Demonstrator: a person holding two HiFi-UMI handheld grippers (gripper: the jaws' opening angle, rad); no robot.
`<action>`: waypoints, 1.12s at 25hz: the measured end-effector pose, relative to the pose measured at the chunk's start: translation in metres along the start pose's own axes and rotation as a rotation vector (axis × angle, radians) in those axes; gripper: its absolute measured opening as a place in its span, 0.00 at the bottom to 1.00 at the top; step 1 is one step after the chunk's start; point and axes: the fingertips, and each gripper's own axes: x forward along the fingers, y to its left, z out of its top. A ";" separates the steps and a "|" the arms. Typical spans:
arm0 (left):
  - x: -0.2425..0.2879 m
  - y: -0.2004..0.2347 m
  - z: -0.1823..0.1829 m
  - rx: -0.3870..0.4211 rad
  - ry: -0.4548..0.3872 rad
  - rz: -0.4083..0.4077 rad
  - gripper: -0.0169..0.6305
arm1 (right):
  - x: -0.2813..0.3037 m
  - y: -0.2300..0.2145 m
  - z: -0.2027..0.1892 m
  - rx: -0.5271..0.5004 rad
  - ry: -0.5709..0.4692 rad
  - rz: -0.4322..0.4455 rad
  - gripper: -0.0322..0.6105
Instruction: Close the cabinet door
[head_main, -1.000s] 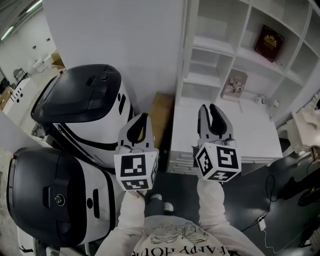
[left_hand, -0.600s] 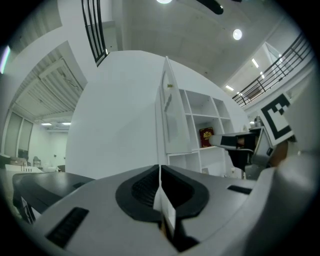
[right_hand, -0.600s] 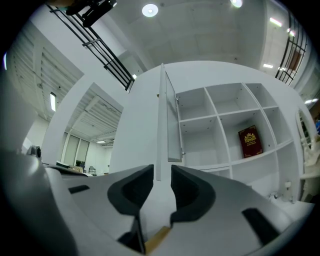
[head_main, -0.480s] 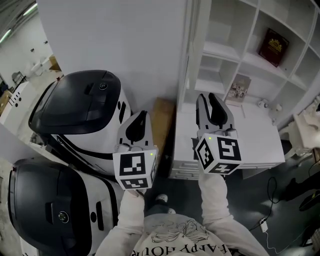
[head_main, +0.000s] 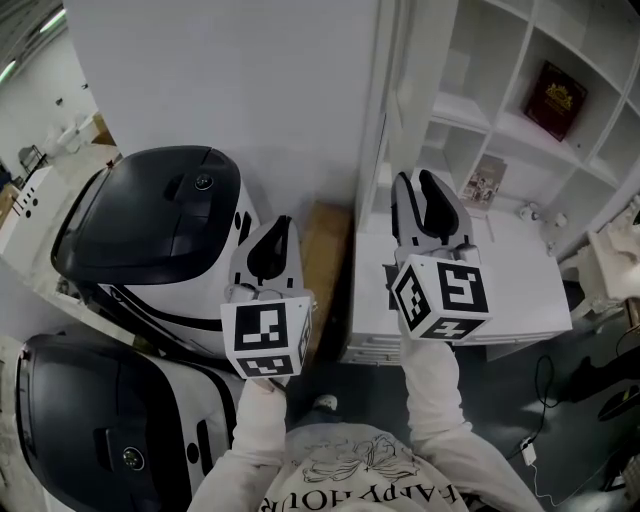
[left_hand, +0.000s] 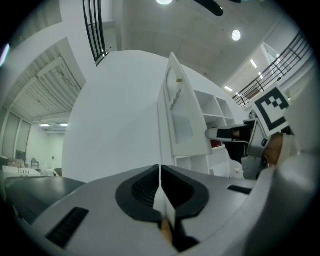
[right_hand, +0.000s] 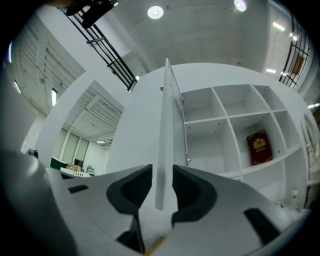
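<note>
Head view: I hold my left gripper (head_main: 281, 228) at 9 o'clock of my right gripper (head_main: 416, 188), above a black-and-white machine (head_main: 160, 215). The open cabinet door (head_main: 384, 110) stands edge-on at 11 o'clock of my right fingers; a red book (head_main: 558, 92) sits on a shelf at 2 o'clock.

Left gripper view: my left gripper (left_hand: 160, 172) has its fingers pressed together on nothing. The cabinet door (left_hand: 180, 115) rises at 12 o'clock, with the right gripper (left_hand: 235, 135) at 3 o'clock.

Right gripper view: my right gripper (right_hand: 162, 172) has its fingers spread, and the cabinet door (right_hand: 164, 115) lines up edge-on in the gap. I cannot tell whether either pad touches it.
</note>
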 end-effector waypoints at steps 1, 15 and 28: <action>0.002 0.002 -0.001 -0.001 0.000 -0.001 0.05 | 0.003 0.000 0.000 0.000 -0.001 -0.003 0.22; 0.032 0.013 -0.013 -0.022 0.005 -0.041 0.05 | 0.019 0.000 -0.008 -0.015 0.010 -0.063 0.17; 0.067 -0.013 -0.022 -0.029 0.005 -0.186 0.05 | 0.014 -0.012 -0.010 0.001 0.006 -0.111 0.16</action>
